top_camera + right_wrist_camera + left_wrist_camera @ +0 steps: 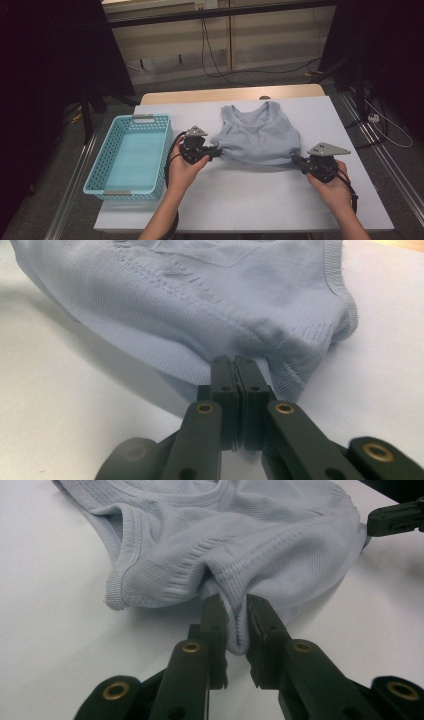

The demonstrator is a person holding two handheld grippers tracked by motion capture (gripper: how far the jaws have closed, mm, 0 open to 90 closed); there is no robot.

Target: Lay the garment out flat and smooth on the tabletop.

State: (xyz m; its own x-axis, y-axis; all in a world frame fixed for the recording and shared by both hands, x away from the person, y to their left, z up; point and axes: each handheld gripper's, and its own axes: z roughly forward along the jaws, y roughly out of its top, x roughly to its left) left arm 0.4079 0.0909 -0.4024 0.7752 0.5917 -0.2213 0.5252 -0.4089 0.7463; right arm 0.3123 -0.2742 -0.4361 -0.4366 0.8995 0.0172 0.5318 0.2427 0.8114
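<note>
- Right now the left gripper [214, 151] is pinching a fold of hem at the lower left corner of the pale blue ribbed knit tank top [260, 135], jaws drawn in narrow with cloth bunched between them.
- Over at the lower right corner, the right gripper [296, 160] is clamping the hem too, jaws pressed nearly flat together on a thin bit of fabric.
- The top is lying near the middle of the white table [250, 200], neckline pointing toward the far edge, hem facing the person.
- Judging by both bottom corners being gripped, the step in hand is looking like the start of a fold, or a lift.
- Next move is calling for both hands rising together and carrying the hem toward the neckline, keeping the cloth taut and even.
- A turquoise perforated plastic basket [131, 185] is waiting at the table's left edge, likely the destination.
- No brand, label or writing is readable anywhere.
</note>
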